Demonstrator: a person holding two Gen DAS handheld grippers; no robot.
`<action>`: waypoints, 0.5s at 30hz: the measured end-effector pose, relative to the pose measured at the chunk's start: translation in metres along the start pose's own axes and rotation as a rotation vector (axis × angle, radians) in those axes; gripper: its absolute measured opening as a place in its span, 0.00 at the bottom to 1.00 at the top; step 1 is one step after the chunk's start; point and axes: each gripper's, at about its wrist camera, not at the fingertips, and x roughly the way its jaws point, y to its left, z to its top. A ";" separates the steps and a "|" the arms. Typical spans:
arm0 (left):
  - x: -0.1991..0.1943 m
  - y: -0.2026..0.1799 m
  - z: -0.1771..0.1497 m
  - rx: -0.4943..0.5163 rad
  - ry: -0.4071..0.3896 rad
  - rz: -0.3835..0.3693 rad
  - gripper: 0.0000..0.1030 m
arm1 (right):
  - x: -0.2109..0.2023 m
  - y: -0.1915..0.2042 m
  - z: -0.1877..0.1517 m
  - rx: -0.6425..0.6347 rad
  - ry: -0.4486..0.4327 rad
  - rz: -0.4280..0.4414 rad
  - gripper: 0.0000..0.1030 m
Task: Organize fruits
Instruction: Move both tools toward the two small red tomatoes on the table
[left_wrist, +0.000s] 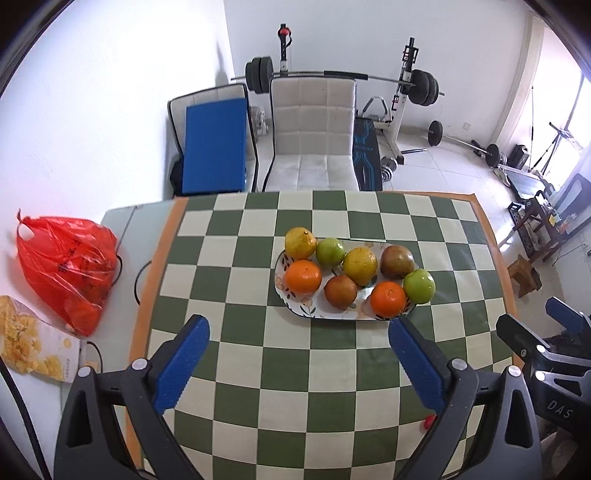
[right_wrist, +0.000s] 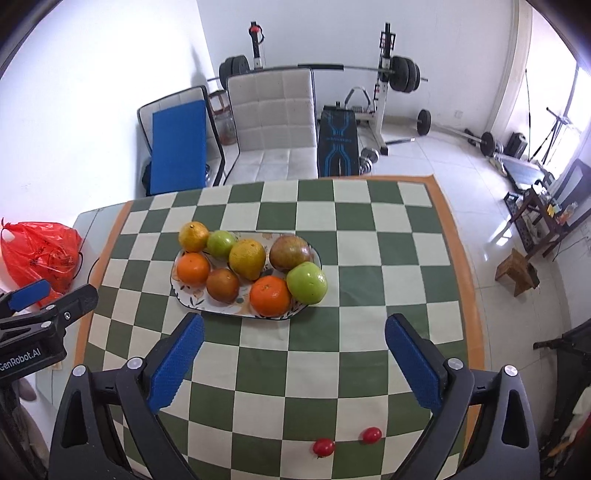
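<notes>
A flowered oval plate (left_wrist: 282, 284) (right_wrist: 188, 297) sits mid-table on the green checked cloth. It holds several fruits: two oranges (left_wrist: 303, 276) (right_wrist: 269, 296), two green apples (left_wrist: 419, 285) (right_wrist: 307, 283), yellow citrus (left_wrist: 360, 266) (right_wrist: 247, 258) and brownish fruits (left_wrist: 340, 291) (right_wrist: 222, 285). Two small red tomatoes (right_wrist: 324, 447) (right_wrist: 371, 435) lie on the cloth at the near edge; one shows in the left wrist view (left_wrist: 429, 421). My left gripper (left_wrist: 297, 363) is open and empty, short of the plate. My right gripper (right_wrist: 295, 360) is open and empty, also short of the plate.
A red plastic bag (left_wrist: 66, 273) (right_wrist: 40, 254) and a snack box (left_wrist: 33, 347) lie left of the cloth. A white padded chair (left_wrist: 314, 136) stands behind the table, with a weight bench and barbells beyond. A wooden stool (right_wrist: 517, 271) stands on the floor to the right.
</notes>
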 end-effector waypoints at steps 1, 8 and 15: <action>-0.006 0.000 -0.002 -0.001 -0.005 0.001 0.97 | -0.006 0.001 -0.001 0.001 -0.005 0.003 0.98; -0.032 0.000 -0.012 -0.007 -0.039 -0.019 0.97 | -0.046 0.003 -0.009 0.015 -0.039 0.025 0.98; -0.039 0.001 -0.019 -0.027 -0.039 -0.031 0.97 | -0.071 0.005 -0.014 0.014 -0.069 0.022 0.98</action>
